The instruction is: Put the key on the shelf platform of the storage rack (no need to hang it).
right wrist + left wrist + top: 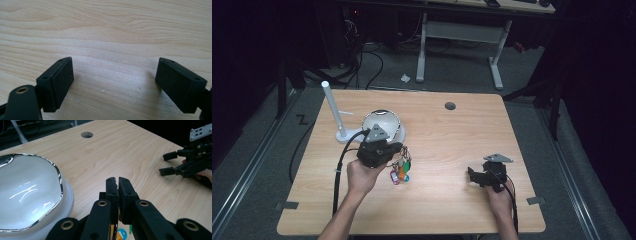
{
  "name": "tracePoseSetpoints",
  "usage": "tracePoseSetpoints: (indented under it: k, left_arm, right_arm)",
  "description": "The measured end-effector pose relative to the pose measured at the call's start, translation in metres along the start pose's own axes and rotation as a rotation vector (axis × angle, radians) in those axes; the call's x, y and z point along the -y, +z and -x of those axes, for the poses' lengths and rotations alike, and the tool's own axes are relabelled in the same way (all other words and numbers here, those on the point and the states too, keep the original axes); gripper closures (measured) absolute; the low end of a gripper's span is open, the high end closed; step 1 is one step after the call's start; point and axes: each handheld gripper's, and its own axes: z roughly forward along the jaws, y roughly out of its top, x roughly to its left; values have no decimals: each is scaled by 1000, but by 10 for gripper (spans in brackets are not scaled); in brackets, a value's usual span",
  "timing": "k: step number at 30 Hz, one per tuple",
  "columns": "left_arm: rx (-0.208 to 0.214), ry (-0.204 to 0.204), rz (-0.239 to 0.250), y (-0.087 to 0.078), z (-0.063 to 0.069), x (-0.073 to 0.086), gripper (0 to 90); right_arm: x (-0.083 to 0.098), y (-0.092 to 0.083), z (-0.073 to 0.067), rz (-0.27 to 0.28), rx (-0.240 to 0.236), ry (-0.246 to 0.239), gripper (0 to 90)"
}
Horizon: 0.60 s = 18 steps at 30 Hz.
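A bunch of coloured key tags (400, 171), pink, orange, green and blue, hangs on rings just above the table. My left gripper (400, 148) is shut on the top of the bunch, beside a white bowl (381, 122). In the left gripper view its jaws (117, 182) are pressed almost together, with a blue and a green tag (123, 233) peeking out below them. The white bowl (27, 195) with its silver rim sits close on the left there. My right gripper (472, 175) rests low at the table's right with its jaws wide open (115, 82) and nothing between them.
A white post on a round base (333, 107) stands at the table's back left, just behind the bowl. A round cable hole (450, 106) lies near the far edge. The right gripper (170, 164) faces the left one across bare wood.
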Motion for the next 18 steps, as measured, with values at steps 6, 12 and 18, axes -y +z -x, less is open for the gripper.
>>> tracePoseSetpoints:
  k: [6,12,18]
  left_arm:
    - [-4,-8,25,-13,-4,-6,874]
    - [-10,-15,36,-26,-9,-11,874]
    - [-8,-27,48,-38,-17,-20,874]
  right_arm:
    - [0,0,0,0,0,0,151]
    - [0,0,0,1,-1,-3,152]
    - [0,0,0,0,-1,0,151]
